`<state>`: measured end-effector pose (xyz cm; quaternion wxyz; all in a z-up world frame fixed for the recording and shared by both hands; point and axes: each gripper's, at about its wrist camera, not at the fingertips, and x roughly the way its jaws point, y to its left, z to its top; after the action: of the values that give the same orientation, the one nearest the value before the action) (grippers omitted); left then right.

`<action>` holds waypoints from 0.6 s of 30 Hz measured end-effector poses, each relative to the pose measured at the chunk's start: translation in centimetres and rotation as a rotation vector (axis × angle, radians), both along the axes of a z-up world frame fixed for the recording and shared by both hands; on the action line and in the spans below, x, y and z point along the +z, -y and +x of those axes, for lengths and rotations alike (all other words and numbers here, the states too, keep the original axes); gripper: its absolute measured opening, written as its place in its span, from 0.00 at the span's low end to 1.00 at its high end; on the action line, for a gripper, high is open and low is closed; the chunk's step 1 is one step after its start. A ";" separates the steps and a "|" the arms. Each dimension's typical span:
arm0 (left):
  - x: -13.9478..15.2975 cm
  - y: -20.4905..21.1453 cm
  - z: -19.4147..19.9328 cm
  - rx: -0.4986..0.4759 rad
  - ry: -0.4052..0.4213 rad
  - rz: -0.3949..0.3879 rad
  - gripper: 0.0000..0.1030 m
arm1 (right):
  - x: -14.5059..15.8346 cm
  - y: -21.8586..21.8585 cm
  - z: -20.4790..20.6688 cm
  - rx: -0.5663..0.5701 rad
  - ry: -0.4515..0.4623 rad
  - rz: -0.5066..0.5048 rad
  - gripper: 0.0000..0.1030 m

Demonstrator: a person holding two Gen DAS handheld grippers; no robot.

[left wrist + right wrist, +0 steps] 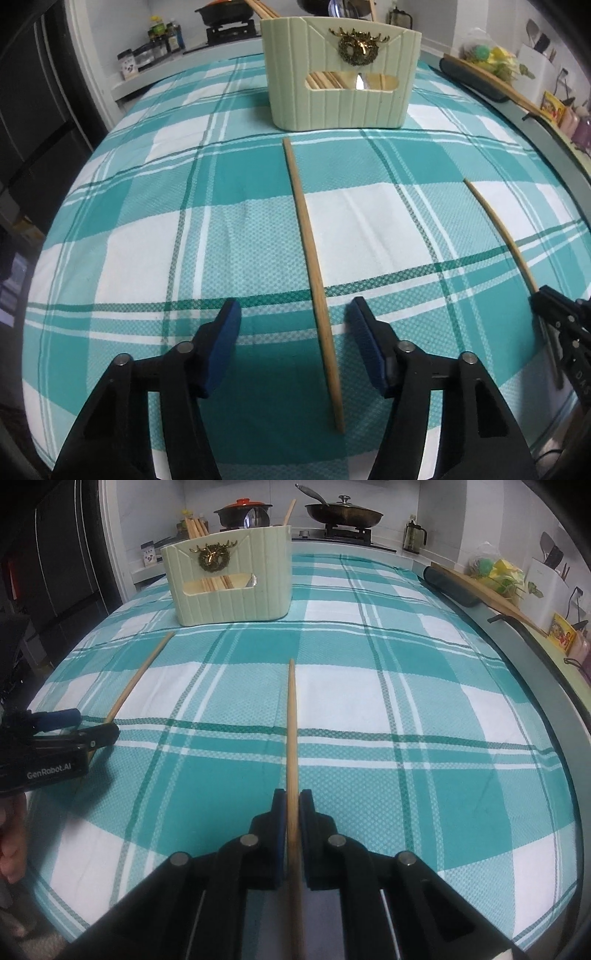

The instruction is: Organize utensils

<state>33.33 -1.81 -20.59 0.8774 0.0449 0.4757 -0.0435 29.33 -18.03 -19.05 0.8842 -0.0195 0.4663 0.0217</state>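
Two wooden chopsticks lie lengthwise on the teal plaid tablecloth. My left gripper [293, 314] is open, its blue pads either side of the near part of one chopstick [310, 258], not touching it. My right gripper [291, 805] is shut on the other chopstick [291, 720], which points away toward the holder; this chopstick also shows in the left wrist view [502, 232]. A pale green utensil holder [340, 70] with a gold emblem stands at the far side, with several chopsticks inside. It also shows in the right wrist view [229, 579].
The table edge [546, 672] curves along the right, with a wooden board [484, 590] and a dark roll beside it. A stove with a pan [343, 513] and a pot [243, 513] stands behind. Bottles and jars [155, 48] stand at the far left.
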 end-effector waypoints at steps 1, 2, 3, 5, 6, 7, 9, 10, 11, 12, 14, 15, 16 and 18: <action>0.1 0.1 -0.2 -0.007 0.003 -0.002 0.41 | 0.0 0.1 -0.1 -0.001 0.001 0.003 0.07; 0.2 0.4 -0.3 -0.015 0.007 0.004 0.25 | 0.0 0.2 -0.1 -0.004 0.003 0.005 0.07; 0.2 0.6 -0.5 -0.023 0.009 0.014 0.18 | 0.0 0.2 -0.2 -0.006 0.004 0.007 0.07; 0.2 1.1 -0.9 -0.034 0.014 0.028 0.07 | -0.1 0.3 -0.3 -0.007 0.007 0.006 0.07; 0.2 1.2 -1.1 -0.032 0.017 0.034 0.07 | -0.1 0.4 -0.4 -0.007 0.007 0.008 0.07; 0.2 1.2 -1.5 -0.029 0.017 0.034 0.07 | -0.1 0.4 -0.4 -0.007 0.008 0.009 0.07; 0.2 1.0 -2.1 -0.026 0.010 0.022 0.06 | -0.1 0.5 -0.4 -0.008 0.008 0.010 0.07; 0.2 0.9 -2.7 -0.027 0.005 0.016 0.06 | -0.1 0.6 -0.5 -0.010 0.007 0.010 0.07; 0.2 0.8 -3.2 -0.028 0.000 0.013 0.06 | -0.1 0.7 -0.5 -0.013 0.006 0.012 0.07; 0.3 0.7 -3.8 -0.030 -0.006 0.011 0.06 | 0.0 0.9 -0.6 -0.017 0.005 0.013 0.07; 0.3 0.5 -5.3 -0.039 -0.016 0.007 0.06 | -0.1 1.4 -0.7 -0.025 0.002 0.023 0.07; 0.4 0.3 -6.0 -0.043 -0.020 0.005 0.06 | -0.1 1.6 -0.8 -0.031 0.001 0.025 0.07; 0.4 0.2 -6.6 -0.048 -0.026 0.001 0.06 | 0.0 1.8 -0.8 -0.036 0.001 0.025 0.07; 0.6 0.0 -7.4 -0.053 -0.037 -0.008 0.07 | 0.0 2.2 -1.0 -0.044 -0.001 0.027 0.07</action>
<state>25.93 -1.84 -20.01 0.8672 0.0529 0.4903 -0.0694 28.30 -20.24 -19.06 0.8843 0.0027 0.4668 0.0084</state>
